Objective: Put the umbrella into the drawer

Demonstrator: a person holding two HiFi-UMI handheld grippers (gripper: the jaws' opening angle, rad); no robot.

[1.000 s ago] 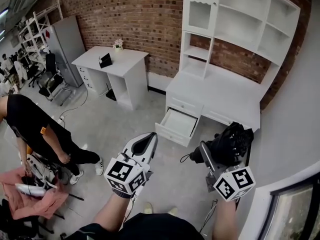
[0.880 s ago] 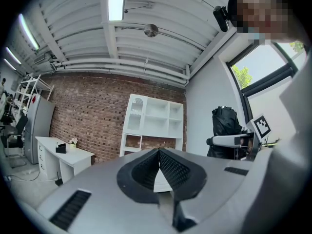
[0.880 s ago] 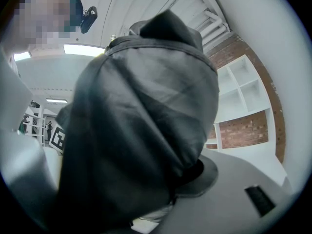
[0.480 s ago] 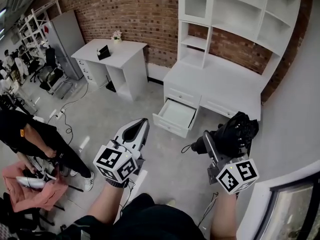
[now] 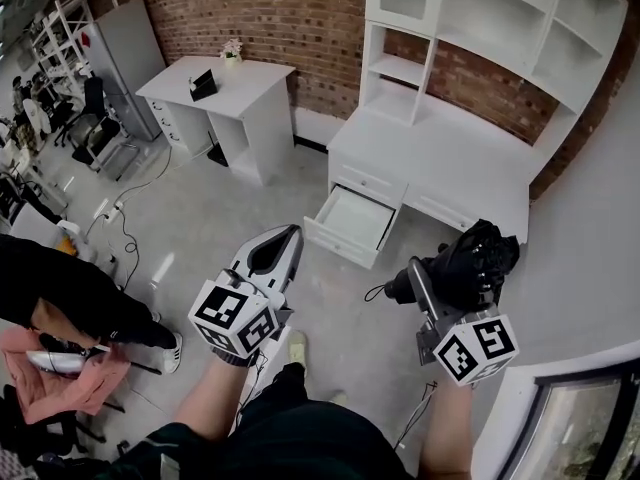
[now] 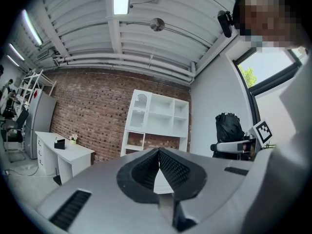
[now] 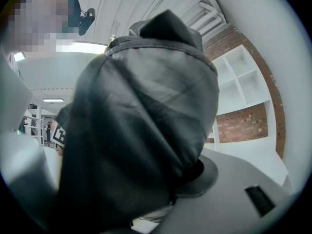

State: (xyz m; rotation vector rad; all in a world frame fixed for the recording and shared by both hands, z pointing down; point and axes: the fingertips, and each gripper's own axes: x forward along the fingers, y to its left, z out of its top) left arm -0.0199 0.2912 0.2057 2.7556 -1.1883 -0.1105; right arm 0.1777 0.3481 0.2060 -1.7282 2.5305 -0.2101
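A folded black umbrella (image 5: 468, 271) is clamped in my right gripper (image 5: 430, 286), held in the air at the right of the head view; its dark fabric (image 7: 141, 126) fills the right gripper view. A white desk (image 5: 450, 173) stands ahead with one drawer (image 5: 350, 226) pulled out, open and bare inside. My left gripper (image 5: 283, 247) hangs in the air to the left, its jaws pressed together with nothing between them; the jaw tips (image 6: 159, 152) meet in the left gripper view. Both grippers are short of the drawer, over the floor.
White shelving (image 5: 480, 28) rises behind the desk against a brick wall. A second white desk (image 5: 235, 103) stands at the left. A person in black (image 5: 60, 293) crouches at the lower left near pink cloth (image 5: 60, 383). A window (image 5: 570, 428) is at the lower right.
The view has shifted; the desk and open drawer sit slightly nearer. Both grippers kept their states, the right still holding the umbrella. The person at the left has moved lower in the view.
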